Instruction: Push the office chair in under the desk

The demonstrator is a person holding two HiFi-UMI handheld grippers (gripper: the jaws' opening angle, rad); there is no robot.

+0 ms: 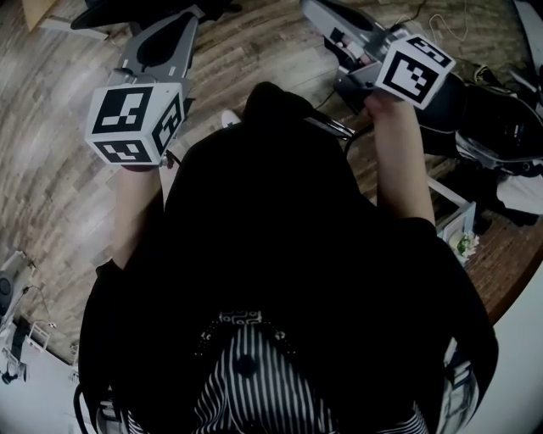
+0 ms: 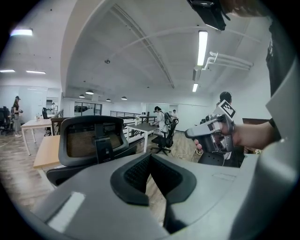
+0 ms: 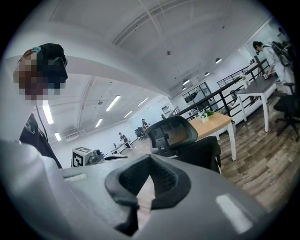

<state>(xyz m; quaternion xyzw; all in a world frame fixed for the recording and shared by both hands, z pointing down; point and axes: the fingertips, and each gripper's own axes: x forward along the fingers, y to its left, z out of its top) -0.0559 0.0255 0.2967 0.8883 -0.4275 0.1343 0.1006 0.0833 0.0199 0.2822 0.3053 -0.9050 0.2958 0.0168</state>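
Note:
The black office chair shows its mesh headrest ahead of my left gripper, some way off. The right gripper view has the same chair beyond my right gripper. A light wooden desk stands just behind the chair, and its top lies left of the chair in the left gripper view. Both grippers are shut with nothing between their jaws. In the head view the left gripper and the right gripper are held up in front of the person's dark top, apart from the chair.
Wood-plank floor runs under everything. Dark bags and cables lie at the right, next to a brown round table edge. Other desks, chairs and people fill the far office.

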